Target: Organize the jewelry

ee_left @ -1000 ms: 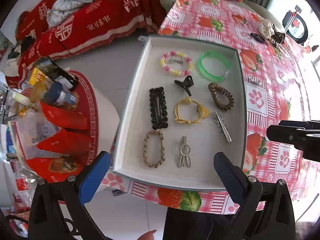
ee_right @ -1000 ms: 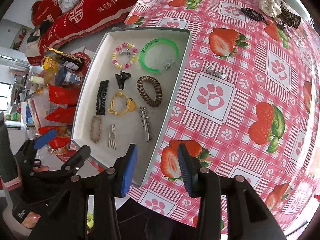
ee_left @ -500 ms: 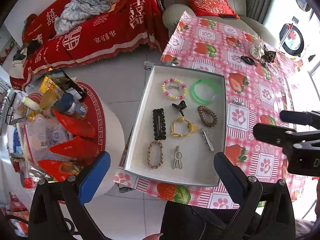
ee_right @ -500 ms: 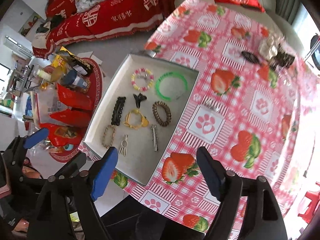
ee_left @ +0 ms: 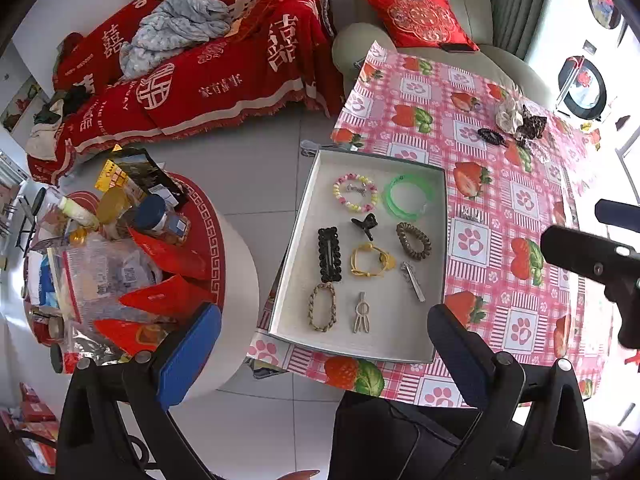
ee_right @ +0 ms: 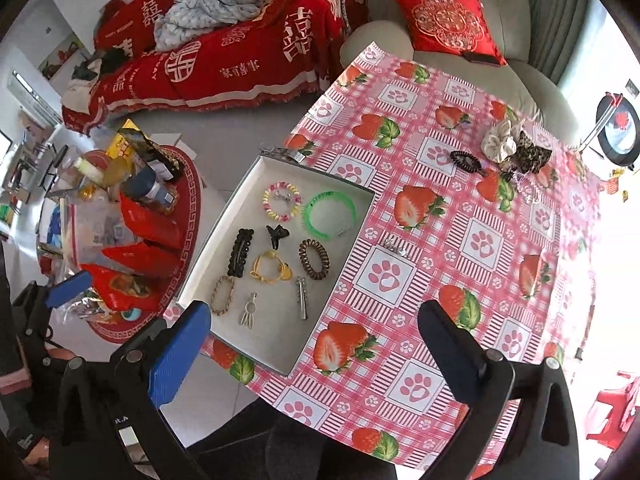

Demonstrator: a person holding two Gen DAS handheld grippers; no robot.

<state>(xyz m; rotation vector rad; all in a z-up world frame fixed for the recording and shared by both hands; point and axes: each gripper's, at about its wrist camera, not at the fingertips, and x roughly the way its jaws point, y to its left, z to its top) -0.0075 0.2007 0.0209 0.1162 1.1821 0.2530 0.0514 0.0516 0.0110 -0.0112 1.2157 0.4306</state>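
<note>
A shallow white tray [ee_left: 436,264] [ee_right: 224,240] lies on the strawberry tablecloth. It holds a bead bracelet [ee_left: 355,193], a green bangle [ee_left: 408,197], a black claw clip [ee_left: 366,224], a brown coil tie [ee_left: 413,241], a yellow tie [ee_left: 370,261], a black barrette [ee_left: 329,254], a braided loop [ee_left: 322,311] and two metal clips [ee_left: 413,280]. Both grippers are open, empty and high above the table: left gripper [ee_left: 324,352], right gripper [ee_right: 316,348]. A small silver piece [ee_right: 394,246], a black coil tie [ee_right: 465,160] and scrunchies [ee_right: 512,148] lie outside the tray.
A round red-topped stool [ee_left: 224,264] loaded with bottles and red packets stands left of the table. A red-covered sofa [ee_left: 200,72] and a pale armchair with a red cushion [ee_left: 420,20] are behind. The right gripper shows at the right edge of the left wrist view [ee_left: 592,256].
Both grippers have risen well away from the tray, so the whole table shows. The right gripper's jaws have opened wide.
</note>
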